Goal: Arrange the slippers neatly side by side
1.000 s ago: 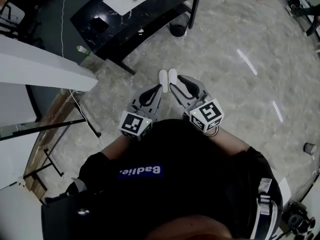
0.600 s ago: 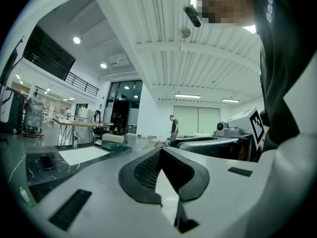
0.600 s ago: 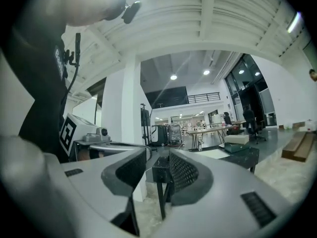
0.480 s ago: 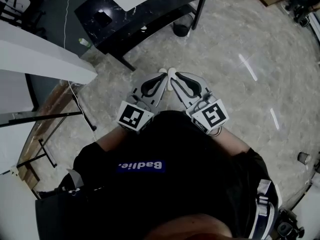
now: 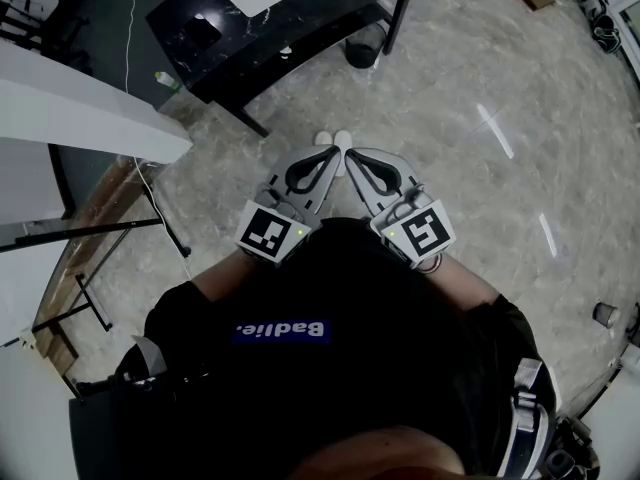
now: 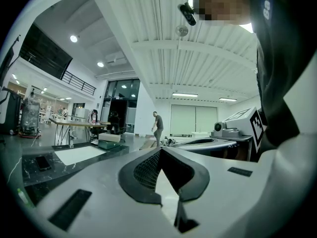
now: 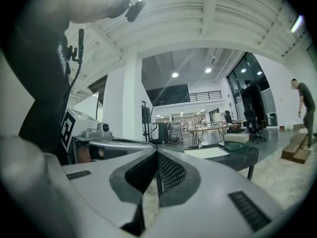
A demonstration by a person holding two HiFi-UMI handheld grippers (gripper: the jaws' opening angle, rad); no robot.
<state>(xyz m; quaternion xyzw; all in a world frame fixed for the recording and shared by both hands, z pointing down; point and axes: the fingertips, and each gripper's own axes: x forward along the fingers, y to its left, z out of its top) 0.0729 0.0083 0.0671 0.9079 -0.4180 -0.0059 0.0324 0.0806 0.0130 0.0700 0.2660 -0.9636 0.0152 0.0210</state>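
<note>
The pair of white slippers (image 5: 334,139) lies side by side on the pale marble floor (image 5: 470,198), showing just beyond the gripper tips. The left gripper (image 5: 331,162) and right gripper (image 5: 351,159) have their jaws together on nothing; the right's have just closed. A careless step forward could knock the pair askew.

Slippers (image 5: 326,139) side by side on the floor (image 5: 480,68), touching or nearly so. Left claw (image 5: 333,156) and right claw (image 5: 350,156) on their near side, tips close together. Bench (image 5: 250,30) behind the slippers, with a bin (image 5: 362,54) by its right leg.
</note>
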